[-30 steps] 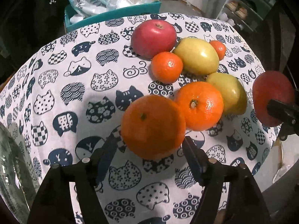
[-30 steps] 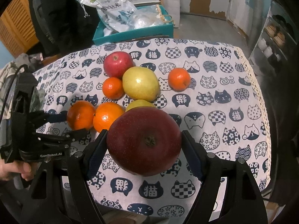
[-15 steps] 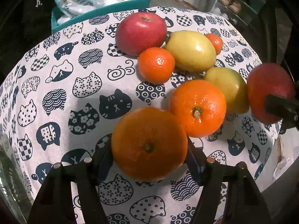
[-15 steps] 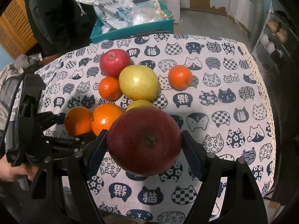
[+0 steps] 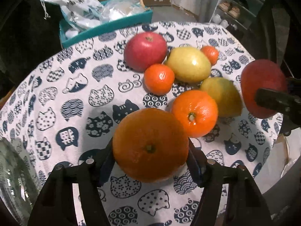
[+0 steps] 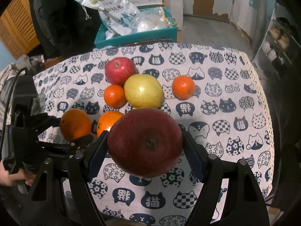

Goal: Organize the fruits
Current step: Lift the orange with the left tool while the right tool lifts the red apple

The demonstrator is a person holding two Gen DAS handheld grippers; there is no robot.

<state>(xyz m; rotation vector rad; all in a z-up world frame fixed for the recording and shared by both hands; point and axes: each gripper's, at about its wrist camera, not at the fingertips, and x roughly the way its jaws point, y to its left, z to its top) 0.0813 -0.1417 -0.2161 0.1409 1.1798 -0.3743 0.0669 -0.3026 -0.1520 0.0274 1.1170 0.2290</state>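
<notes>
Both grippers loaded with fruit

The left gripper had just been closing its jaws, and they clamped the big orange near the tabletop. The right gripper gripped a dark red apple above the cloth, probably clear of the remaining pile so each fruit could be sorted.

Big orange sits stem-up near the tablecloth's front edge, dark red apple raised above its middle.
</notes>
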